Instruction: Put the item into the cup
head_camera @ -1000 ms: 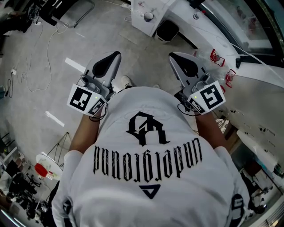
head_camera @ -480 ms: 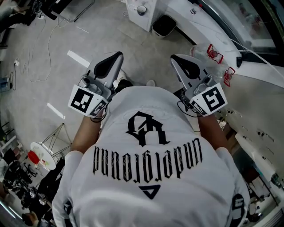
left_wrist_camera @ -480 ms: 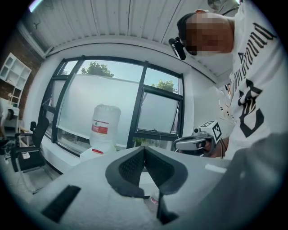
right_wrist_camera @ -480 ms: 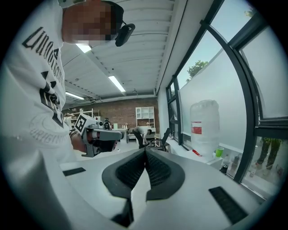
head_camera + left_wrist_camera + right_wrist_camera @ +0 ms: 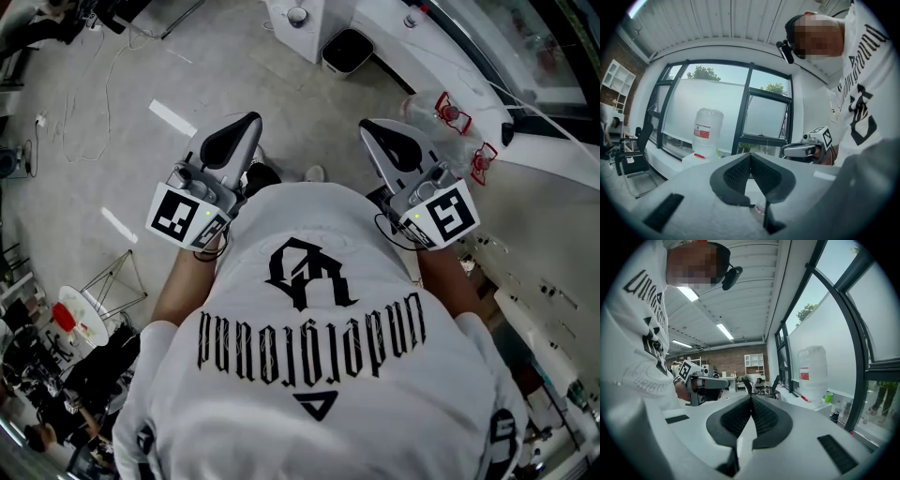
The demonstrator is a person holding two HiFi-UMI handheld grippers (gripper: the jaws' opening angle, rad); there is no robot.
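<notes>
No item and no cup can be made out in any view. I hold both grippers raised in front of my chest, over a grey floor. My left gripper (image 5: 246, 124) is shut with nothing in it; its ribbed black pads (image 5: 737, 172) meet at the tips. My right gripper (image 5: 369, 127) is shut and empty too, its pads (image 5: 765, 417) pressed together. Each gripper view shows the other gripper: the right one (image 5: 805, 148) and the left one (image 5: 704, 382), level with each other and apart.
A white counter (image 5: 450, 52) runs under the windows at the far right, with a large water jug (image 5: 812, 371) and a small green container (image 5: 827, 397) on it. A black bin (image 5: 345, 52) stands below. Cables (image 5: 103, 84) trail over the floor at left. An office chair (image 5: 633, 157) is nearby.
The floor and counter have shifted in the head view, so I have moved or turned a little. Both grippers keep the same raised, shut pose.
</notes>
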